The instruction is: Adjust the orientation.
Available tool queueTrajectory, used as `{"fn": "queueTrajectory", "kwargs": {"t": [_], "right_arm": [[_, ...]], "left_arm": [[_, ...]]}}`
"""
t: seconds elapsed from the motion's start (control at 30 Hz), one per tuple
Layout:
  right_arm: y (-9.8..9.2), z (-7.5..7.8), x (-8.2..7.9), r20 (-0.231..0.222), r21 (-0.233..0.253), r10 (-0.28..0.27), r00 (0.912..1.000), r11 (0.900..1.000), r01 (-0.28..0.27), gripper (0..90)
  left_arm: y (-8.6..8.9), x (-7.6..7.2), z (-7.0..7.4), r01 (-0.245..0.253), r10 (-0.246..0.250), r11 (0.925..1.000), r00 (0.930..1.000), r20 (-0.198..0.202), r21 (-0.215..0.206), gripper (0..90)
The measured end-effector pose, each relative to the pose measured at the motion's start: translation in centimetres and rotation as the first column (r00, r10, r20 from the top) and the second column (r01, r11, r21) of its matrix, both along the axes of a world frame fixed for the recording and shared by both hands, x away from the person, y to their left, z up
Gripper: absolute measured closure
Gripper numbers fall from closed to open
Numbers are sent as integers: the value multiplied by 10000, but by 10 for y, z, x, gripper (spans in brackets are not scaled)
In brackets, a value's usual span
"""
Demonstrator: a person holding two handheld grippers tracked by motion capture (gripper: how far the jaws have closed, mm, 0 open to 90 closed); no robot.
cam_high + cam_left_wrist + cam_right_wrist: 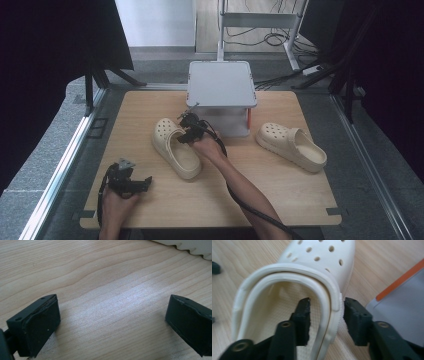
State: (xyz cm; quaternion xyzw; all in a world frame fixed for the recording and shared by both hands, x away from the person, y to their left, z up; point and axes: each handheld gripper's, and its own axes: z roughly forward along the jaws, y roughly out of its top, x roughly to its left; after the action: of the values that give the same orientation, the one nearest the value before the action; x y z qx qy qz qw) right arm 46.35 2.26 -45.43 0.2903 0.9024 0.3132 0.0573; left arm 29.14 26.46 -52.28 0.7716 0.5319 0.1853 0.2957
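You see cream perforated clog [176,148] upright, sole down, toe toward grey stand [221,83], just left of it.

The left gripper [131,183] rests with jaws wide apart; the right gripper [325,317] (arm extended forward) stands part-open.

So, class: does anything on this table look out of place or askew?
The two cream clogs are not paired: the left clog lies angled at mid-table with the right gripper straddling its side wall, while the other clog lies apart, right of the grey stand, pointing a different way.
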Motion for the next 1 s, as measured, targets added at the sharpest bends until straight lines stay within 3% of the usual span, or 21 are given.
{"fn": "queueTrajectory", "kwargs": {"t": [0.07,0.17,0.23,0.5,0.8,1.0], "right_arm": [[1,-3,4,-255,-103,-45,9997,9999,42,647],[-2,-3,8,-737,209,-220,9970,9995,236,724],[-2,-2,7,-580,44,-443,9973,9990,446,756],[-11,14,-3,-647,-108,-195,9977,9998,189,761],[-39,35,-27,-1265,619,293,9915,9978,-216,760],[-59,46,-47,-1123,803,743,9909,9946,-655,759]], "left_arm": [[0,0,0,0,0,10000,10000,0,1,0],[0,0,0,-2,2,10000,10000,1,-1,0],[0,0,0,-7,7,10000,10000,-4,-16,0],[0,0,0,2,-2,10000,10000,-2,0,0],[0,0,0,3,-3,10000,10000,-15,-16,0],[0,0,0,11,-11,10000,10000,6,1,0]]}}
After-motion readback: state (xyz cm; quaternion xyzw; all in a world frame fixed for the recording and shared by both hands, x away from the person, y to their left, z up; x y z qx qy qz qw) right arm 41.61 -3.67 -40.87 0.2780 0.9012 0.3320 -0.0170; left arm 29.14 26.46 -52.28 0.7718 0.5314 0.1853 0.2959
